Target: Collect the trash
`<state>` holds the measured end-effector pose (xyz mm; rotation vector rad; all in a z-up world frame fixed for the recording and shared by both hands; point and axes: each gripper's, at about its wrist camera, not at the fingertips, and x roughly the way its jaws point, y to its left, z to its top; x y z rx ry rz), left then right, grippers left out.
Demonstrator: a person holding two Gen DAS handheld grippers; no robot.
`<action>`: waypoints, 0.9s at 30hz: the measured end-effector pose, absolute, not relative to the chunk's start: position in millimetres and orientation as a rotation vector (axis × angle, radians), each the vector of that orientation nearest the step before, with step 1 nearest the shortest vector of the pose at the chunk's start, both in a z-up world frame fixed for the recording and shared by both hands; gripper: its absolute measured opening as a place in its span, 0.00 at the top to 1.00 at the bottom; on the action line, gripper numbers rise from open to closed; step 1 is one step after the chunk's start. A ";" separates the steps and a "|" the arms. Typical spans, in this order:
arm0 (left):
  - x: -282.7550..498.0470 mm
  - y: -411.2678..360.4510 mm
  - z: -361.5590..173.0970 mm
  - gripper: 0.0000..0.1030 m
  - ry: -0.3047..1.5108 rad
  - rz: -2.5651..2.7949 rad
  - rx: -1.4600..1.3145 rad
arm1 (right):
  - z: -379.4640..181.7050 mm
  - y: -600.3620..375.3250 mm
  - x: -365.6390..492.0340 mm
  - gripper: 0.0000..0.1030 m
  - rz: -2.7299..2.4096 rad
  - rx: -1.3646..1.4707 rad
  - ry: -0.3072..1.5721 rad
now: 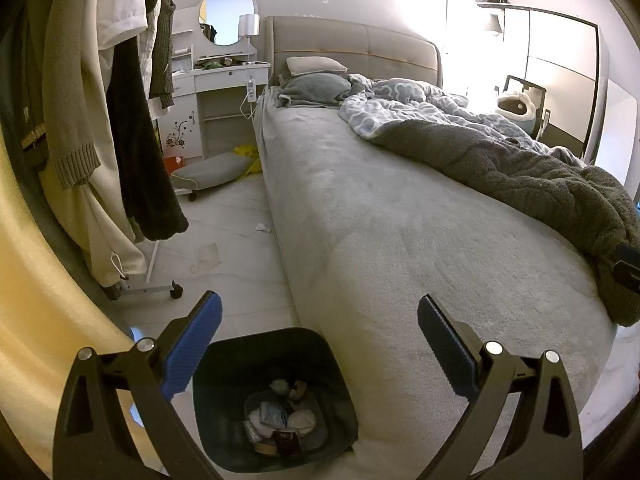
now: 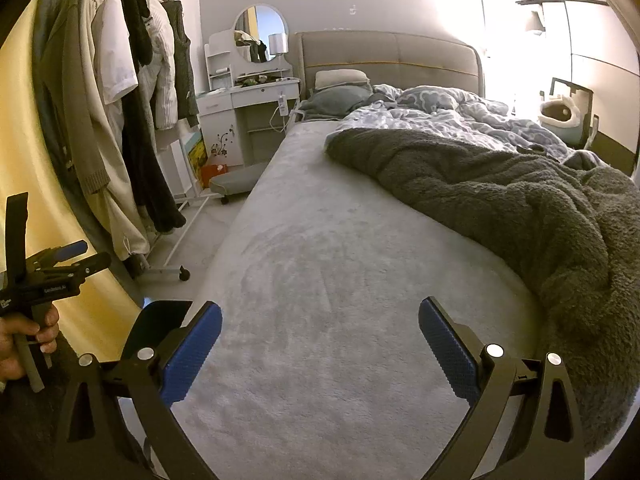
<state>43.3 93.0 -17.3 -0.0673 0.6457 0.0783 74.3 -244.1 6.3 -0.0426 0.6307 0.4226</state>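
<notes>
My left gripper [image 1: 320, 308] is open and empty, hanging over a dark trash bin [image 1: 224, 364] on the floor by the bed's near corner. Crumpled tissues and wrappers [image 1: 280, 416] lie in the bin's bottom. A small white scrap of paper [image 1: 264, 228] lies on the floor beside the bed, farther off. My right gripper [image 2: 320, 308] is open and empty above the grey bedsheet [image 2: 320, 264]. In the right wrist view a hand [image 2: 20, 340] holds the left gripper [image 2: 68, 256] at the far left, and the bin's rim [image 2: 160, 316] shows beside it.
A wheeled clothes rack [image 1: 120, 120] full of hanging garments stands left of the aisle. Rumpled blankets [image 2: 500, 200] cover the bed's right side. A white dressing table [image 1: 224, 80], a floor cushion [image 1: 212, 170] and something yellow [image 1: 248, 154] sit at the aisle's far end.
</notes>
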 end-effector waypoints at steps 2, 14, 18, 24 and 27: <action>43.3 93.0 -17.5 0.03 0.645 0.079 -0.067 | 6.1 -243.9 74.5 0.03 0.423 -0.042 0.632; 43.4 92.6 -17.5 0.03 0.646 0.077 -0.066 | 6.1 -241.7 73.7 0.03 0.426 -0.046 0.633; 43.5 92.4 -17.5 0.03 0.646 0.078 -0.067 | 6.2 -241.5 73.6 0.03 0.426 -0.046 0.633; 43.3 91.9 -17.2 0.03 0.645 0.077 -0.066 | 6.4 -240.9 73.1 0.03 0.425 -0.046 0.634; 43.3 92.4 -17.4 0.03 0.645 0.077 -0.067 | 6.1 -240.5 73.2 0.03 0.426 -0.048 0.633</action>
